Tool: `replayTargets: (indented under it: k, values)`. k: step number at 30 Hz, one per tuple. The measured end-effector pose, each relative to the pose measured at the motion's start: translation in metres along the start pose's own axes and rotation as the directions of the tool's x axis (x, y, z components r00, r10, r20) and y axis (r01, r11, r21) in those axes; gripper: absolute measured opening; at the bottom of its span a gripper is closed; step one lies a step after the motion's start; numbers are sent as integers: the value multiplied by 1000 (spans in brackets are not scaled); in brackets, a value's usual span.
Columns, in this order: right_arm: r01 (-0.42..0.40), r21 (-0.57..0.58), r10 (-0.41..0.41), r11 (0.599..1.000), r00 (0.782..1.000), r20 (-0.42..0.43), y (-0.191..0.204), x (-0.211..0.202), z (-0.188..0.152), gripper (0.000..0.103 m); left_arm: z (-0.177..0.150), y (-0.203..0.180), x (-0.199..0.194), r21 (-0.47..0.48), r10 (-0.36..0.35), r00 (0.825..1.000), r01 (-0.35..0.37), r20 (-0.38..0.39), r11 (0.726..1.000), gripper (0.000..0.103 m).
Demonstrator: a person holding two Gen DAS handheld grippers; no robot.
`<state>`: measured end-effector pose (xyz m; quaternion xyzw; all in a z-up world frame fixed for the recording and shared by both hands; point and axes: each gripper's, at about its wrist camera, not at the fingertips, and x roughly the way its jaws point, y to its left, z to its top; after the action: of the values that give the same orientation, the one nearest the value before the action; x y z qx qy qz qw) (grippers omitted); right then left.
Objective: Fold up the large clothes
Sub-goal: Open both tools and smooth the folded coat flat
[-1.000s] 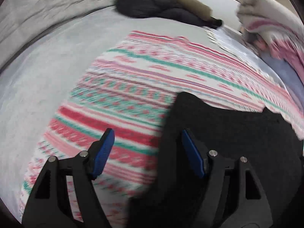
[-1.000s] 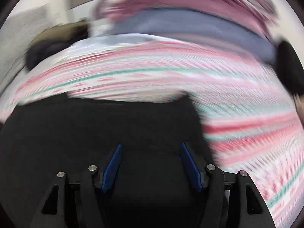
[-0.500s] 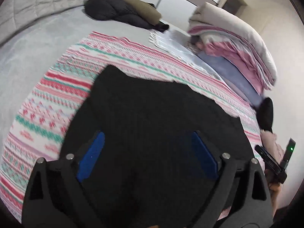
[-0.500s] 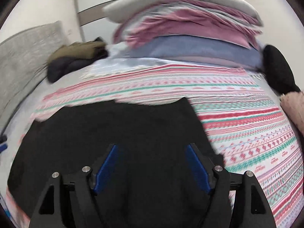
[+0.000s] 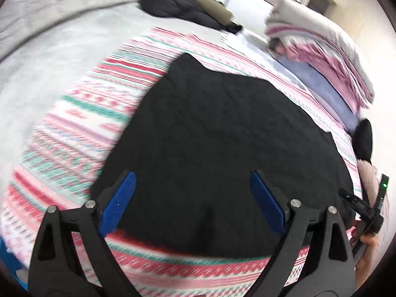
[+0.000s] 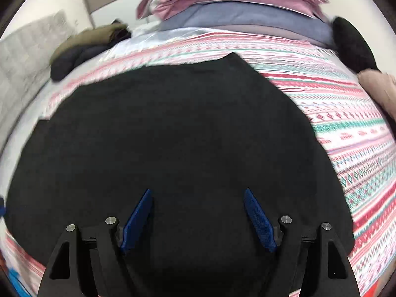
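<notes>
A large black garment [image 5: 222, 136] lies spread flat on a pink, white and green patterned blanket [image 5: 86, 123] that covers the bed. My left gripper [image 5: 193, 174] hovers open over the garment's near left part, with nothing between its blue pads [image 5: 118, 203]. In the right wrist view the same garment [image 6: 160, 136] fills the middle, and the blanket [image 6: 358, 136] shows to its right. My right gripper [image 6: 198, 191] stands open above the garment's near edge, its pads [image 6: 258, 220] clear of the cloth.
A pile of folded bedding [image 5: 321, 44] [image 6: 235, 7] sits at the far side. A dark and olive jacket [image 5: 185, 7] [image 6: 84, 47] lies at the back. A black cushion [image 6: 351, 42] and a pink fluffy thing [image 6: 378, 89] sit at the right. Grey sheet [image 5: 49, 61] lies left.
Both sets of jaws have widened. Both grippers have drawn back toward the near edge, so more of the flat black garment shows. The left view has swung from the garment's left corner to over it.
</notes>
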<state>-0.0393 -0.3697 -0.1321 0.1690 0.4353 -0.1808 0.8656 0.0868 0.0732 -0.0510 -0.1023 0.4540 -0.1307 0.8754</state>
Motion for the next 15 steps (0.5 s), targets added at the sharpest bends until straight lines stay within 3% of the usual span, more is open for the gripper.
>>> replayTargets:
  k: [3, 6, 9, 15]
  values:
    - [-32, 50, 31, 998, 999, 24, -6, -14, 3, 78, -10, 24, -9, -89, -3, 999, -1, -45, 996, 94]
    - [-53, 43, 50, 998, 997, 60, 2, -29, 2, 78, -20, 52, -4, -256, -108, 987, 76, -115, 964, 94]
    - [-91, 38, 88, 995, 993, 76, 11, -34, -3, 78, -30, 65, 6, -363, -194, 968, 126, -157, 923, 94]
    - [-137, 39, 135, 990, 990, 49, 27, -25, -9, 78, -46, 60, 33, -455, -277, 954, 197, -116, 868, 94]
